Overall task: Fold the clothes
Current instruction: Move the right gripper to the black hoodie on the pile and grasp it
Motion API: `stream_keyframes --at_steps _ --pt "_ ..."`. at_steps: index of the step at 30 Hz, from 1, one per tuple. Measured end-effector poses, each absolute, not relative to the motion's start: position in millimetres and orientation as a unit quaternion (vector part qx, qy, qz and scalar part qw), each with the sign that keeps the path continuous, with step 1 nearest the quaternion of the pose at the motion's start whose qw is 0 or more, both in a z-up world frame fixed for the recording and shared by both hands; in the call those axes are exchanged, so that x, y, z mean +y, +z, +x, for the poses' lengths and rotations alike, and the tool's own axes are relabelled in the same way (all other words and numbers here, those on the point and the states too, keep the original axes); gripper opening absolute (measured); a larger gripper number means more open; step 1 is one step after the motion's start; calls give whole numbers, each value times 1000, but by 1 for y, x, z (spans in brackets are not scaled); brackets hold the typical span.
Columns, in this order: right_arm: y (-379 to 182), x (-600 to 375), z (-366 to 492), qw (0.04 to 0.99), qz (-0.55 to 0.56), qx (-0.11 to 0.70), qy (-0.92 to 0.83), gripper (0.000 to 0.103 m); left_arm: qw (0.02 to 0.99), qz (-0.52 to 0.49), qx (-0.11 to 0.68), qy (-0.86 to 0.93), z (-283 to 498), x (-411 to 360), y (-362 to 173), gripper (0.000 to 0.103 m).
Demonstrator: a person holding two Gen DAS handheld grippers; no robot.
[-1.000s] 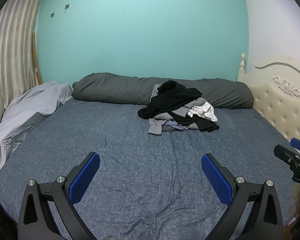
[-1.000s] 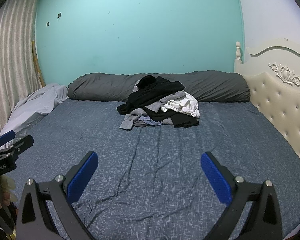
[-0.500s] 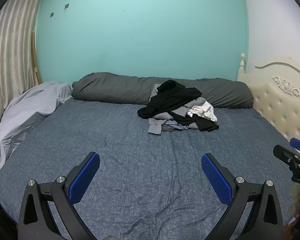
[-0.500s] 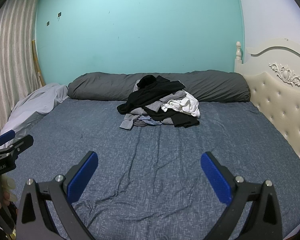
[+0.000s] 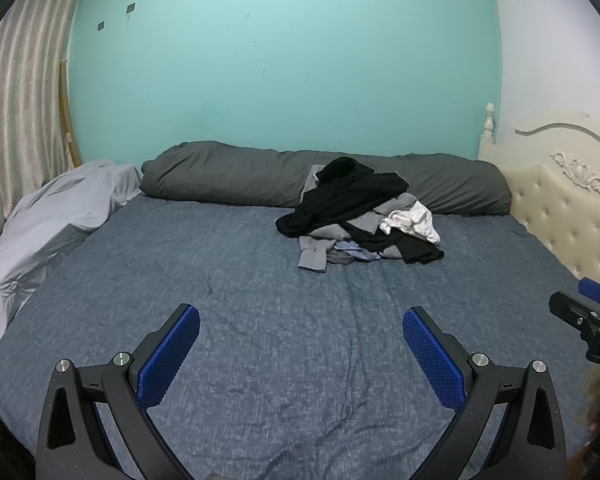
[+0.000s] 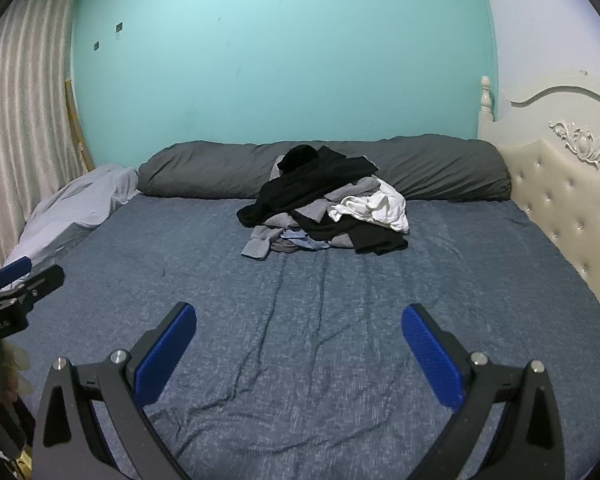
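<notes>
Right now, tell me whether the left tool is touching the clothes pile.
Apart. The left wrist view shows the left tool open, with bare blue bedsheet between it and the clothes pile.

Both wrist cameras look low across the bed [image 5: 260,280] toward the clothes pile [image 6: 324,208] at 12 o'clock, far away.

A heap of clothes [image 5: 360,216] lies unfolded on the far half of the bed, right of centre, its far edge up against the long grey bolster. A black garment [image 5: 340,196] is draped over the top and spills down the left side. Grey pieces [image 5: 314,252] poke out below, one trailing toward the near left. A crumpled white garment [image 6: 374,206] sits on the right side, above another black piece [image 6: 376,240] spread flat at the near right. A scrap of light blue cloth [image 6: 304,242] shows at the near edge.
</notes>
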State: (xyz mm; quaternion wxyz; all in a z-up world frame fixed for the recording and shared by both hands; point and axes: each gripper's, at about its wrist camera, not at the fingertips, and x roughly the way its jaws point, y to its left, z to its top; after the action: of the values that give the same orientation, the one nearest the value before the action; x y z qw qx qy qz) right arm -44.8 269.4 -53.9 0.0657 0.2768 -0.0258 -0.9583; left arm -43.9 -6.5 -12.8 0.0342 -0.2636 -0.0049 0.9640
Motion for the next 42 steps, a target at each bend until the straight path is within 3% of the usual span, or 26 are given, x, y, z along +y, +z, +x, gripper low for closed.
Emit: stream_keyframes --at_steps 9,26,28,42 --pt "-77 268 -119 67 305 -11 -950 103 42 -273 -1 961 -119 -14 -32 103" --pt "-162 271 -341 92 339 6 -936 99 44 -309 -6 950 -310 1 -128 103" --pt "-169 269 -362 98 346 4 -933 95 45 -315 -10 948 -325 2 -134 103" --pt "-199 249 -507 98 371 -54 -922 93 28 -349 -40 936 -410 -27 -156 103"
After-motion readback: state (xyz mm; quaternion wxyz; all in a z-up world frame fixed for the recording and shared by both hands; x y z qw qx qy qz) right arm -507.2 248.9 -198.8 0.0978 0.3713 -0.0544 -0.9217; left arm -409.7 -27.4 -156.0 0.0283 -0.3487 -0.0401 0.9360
